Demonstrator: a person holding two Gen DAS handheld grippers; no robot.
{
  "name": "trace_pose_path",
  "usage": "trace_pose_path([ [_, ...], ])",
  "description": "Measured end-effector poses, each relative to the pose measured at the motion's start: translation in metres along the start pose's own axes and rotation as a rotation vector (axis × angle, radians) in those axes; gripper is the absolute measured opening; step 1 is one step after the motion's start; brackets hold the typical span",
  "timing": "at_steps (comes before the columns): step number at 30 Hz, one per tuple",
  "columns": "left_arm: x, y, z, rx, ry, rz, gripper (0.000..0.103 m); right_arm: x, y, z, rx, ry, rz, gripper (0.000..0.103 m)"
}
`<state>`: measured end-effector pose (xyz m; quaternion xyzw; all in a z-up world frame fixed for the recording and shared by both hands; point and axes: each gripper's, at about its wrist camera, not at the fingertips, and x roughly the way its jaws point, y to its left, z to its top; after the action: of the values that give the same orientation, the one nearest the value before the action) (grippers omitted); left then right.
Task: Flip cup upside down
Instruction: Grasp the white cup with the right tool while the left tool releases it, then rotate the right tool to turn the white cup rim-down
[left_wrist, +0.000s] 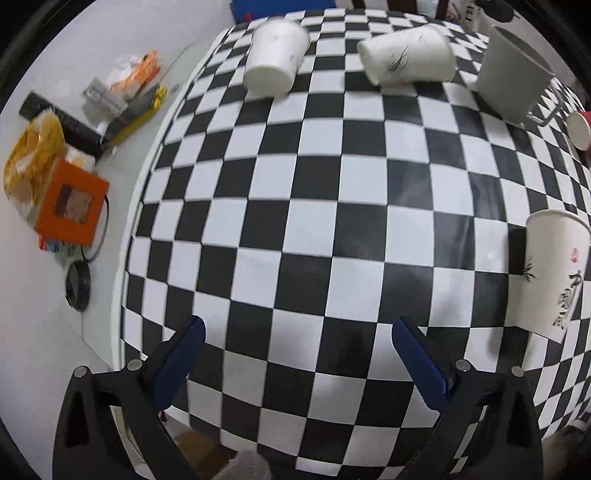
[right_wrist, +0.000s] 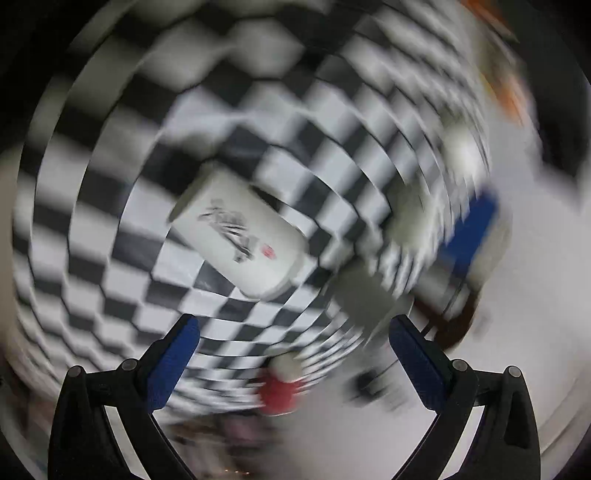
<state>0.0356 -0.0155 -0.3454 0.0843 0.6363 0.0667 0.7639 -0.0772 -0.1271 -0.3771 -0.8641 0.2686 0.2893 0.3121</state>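
A white paper cup with black calligraphy and a red seal stands at the right edge of the checkered tablecloth in the left wrist view. It also shows, tilted by the camera's roll, in the blurred right wrist view. My left gripper is open and empty above the cloth's near edge. My right gripper is open and empty, a short way in front of the cup and apart from it.
At the far side stand two white paper cups and a grey mug. A red cup sits at the right edge; it also shows in the right wrist view. Clutter with an orange box lies left of the cloth.
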Motion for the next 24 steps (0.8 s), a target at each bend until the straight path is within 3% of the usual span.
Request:
trace_pose_path([
  [5,0.012,0.005,-0.004,-0.048,0.028,-0.014,0.103,0.016,0.043,0.008,-0.42,-0.066,-0.138,0.101],
  [8,0.015,0.008,-0.004,-0.073,0.038,-0.019,0.103,0.022,0.059,0.013,-0.556,-0.097,-0.169,0.099],
  [10,0.017,0.01,-0.003,-0.084,0.042,-0.018,0.103,0.03,0.064,0.018,-0.626,-0.089,-0.181,0.093],
  [12,0.019,0.012,-0.001,-0.089,0.044,-0.017,0.103,0.043,0.067,0.018,-0.674,-0.075,-0.193,0.079],
  [14,0.018,0.012,0.001,-0.09,0.042,-0.013,0.103,0.052,0.065,0.02,-0.689,-0.061,-0.186,0.067],
  [18,0.017,0.015,0.006,-0.094,0.039,-0.012,0.103,0.055,0.056,0.022,-0.648,-0.071,-0.161,0.065],
  [21,0.015,0.019,0.009,-0.097,0.03,-0.008,0.103,0.054,0.038,0.024,-0.503,-0.06,-0.098,0.064],
  [24,0.01,0.021,0.013,-0.096,0.021,-0.001,0.103,0.053,0.013,0.021,-0.295,-0.033,0.018,0.064],
])
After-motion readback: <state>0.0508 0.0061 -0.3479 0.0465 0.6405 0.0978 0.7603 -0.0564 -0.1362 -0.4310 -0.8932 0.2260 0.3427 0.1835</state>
